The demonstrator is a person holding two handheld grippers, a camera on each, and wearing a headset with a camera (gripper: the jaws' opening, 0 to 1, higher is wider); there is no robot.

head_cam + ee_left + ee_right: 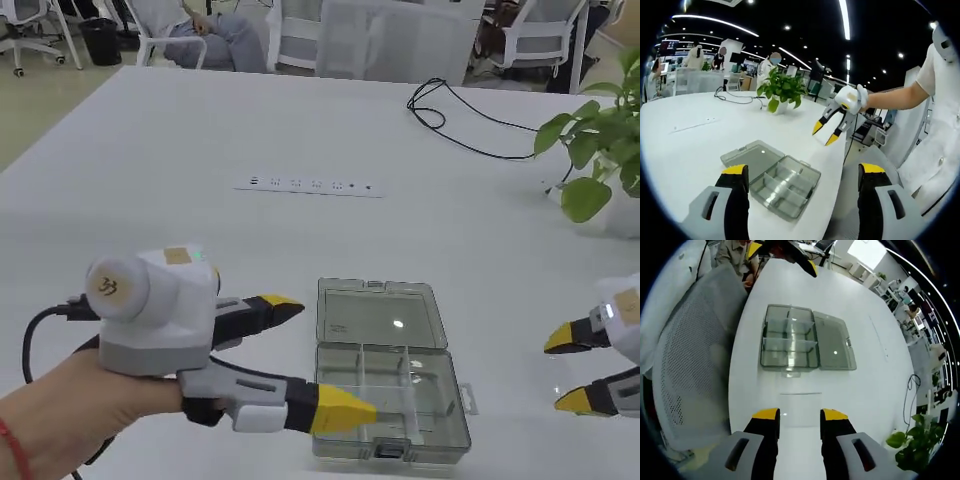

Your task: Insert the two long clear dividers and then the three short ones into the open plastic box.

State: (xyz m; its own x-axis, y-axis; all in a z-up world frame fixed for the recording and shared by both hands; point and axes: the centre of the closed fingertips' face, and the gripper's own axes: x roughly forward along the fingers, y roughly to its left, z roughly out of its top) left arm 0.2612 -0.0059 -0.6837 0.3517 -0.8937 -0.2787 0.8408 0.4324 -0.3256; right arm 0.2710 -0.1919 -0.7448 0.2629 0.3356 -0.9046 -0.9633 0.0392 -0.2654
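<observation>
Head view: a smoky clear plastic box [392,400] is seen lying open on the white table [150,150], at 6 o'clock of the frame. Its hinged lid [380,315] is laid flat at the box's 12 o'clock side. Clear dividers [385,372] are seen standing inside, splitting it into compartments; the count cannot be told. The left gripper [310,358] is held by a hand [90,400] at 8 o'clock, with its jaws spread wide apart and nothing between them; the lower tip is just beside the box's near corner. The right gripper [575,370] is seen at 3 o'clock, jaws apart, well clear of the box. A white power strip [310,186] lies at 12 o'clock.

Left gripper view: the box [785,182] is seen between the parted jaws of the left gripper [802,170]. The right gripper [825,134] hangs at 1 o'clock, above the table, empty. A green potted plant [782,90] is seen at 11 o'clock.

Right gripper view: the box [789,342] is seen at 12 o'clock from the right gripper [800,415], whose jaws are parted and empty. A grey mesh chair [690,380] is seen at 9 o'clock.
</observation>
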